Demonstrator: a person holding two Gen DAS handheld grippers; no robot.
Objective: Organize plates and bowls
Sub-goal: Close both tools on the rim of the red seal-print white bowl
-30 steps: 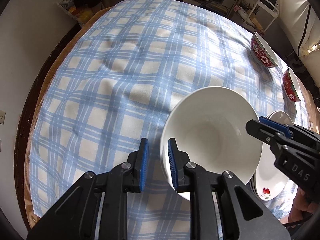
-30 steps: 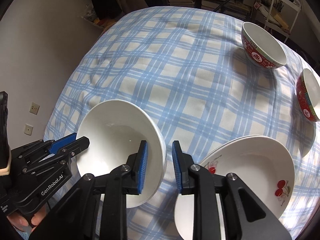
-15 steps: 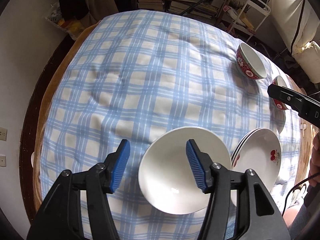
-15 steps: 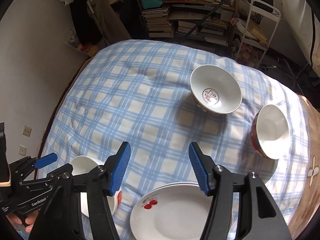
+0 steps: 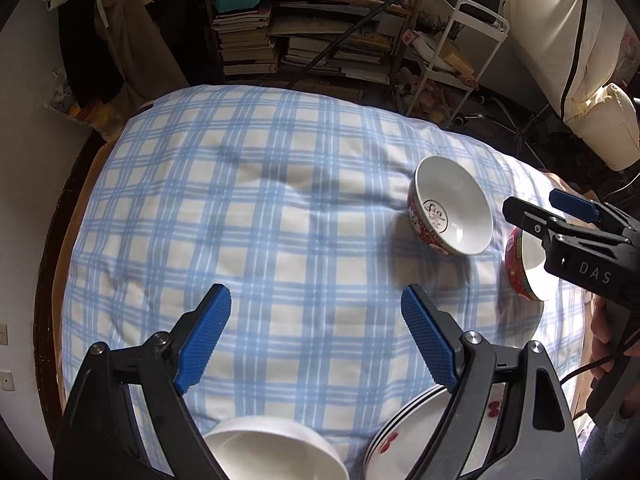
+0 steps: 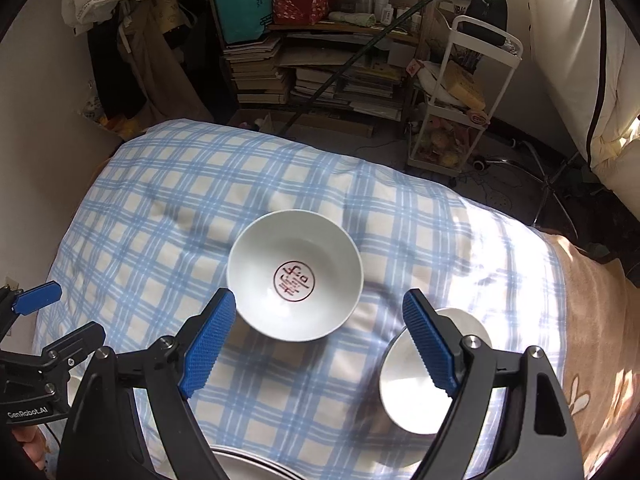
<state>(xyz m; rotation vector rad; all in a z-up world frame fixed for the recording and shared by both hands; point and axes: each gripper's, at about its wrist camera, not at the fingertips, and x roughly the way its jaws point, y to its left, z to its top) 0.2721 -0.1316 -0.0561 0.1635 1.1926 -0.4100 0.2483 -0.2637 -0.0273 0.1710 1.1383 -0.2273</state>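
A plain white bowl [image 5: 272, 452] stands on the blue-checked tablecloth [image 5: 280, 220] at the near edge, next to a stack of white plates with red cherries [image 5: 396, 436]. My left gripper [image 5: 316, 320] hangs above the cloth, its jaws opening, with nothing between them. Farther right stand a red-patterned bowl [image 5: 450, 212] and a second red bowl [image 5: 524, 268], which my right gripper [image 5: 552, 210] partly hides. In the right wrist view my right gripper [image 6: 320, 320] hovers over the first red bowl [image 6: 296, 276], its jaws opening and touching nothing. The second bowl [image 6: 424, 384] sits at the right.
Shelves of stacked books [image 6: 312, 76] and a white trolley [image 6: 460, 112] stand beyond the table's far edge. A green pole [image 6: 360, 52] leans over that side. A tan blanket [image 6: 592, 320] covers the right end. A person's hand [image 5: 608, 332] holds the right gripper.
Both grippers let go of the white bowl's rim and opened wide. They rose and moved right toward the red bowls. The white bowl now rests beside the plates.
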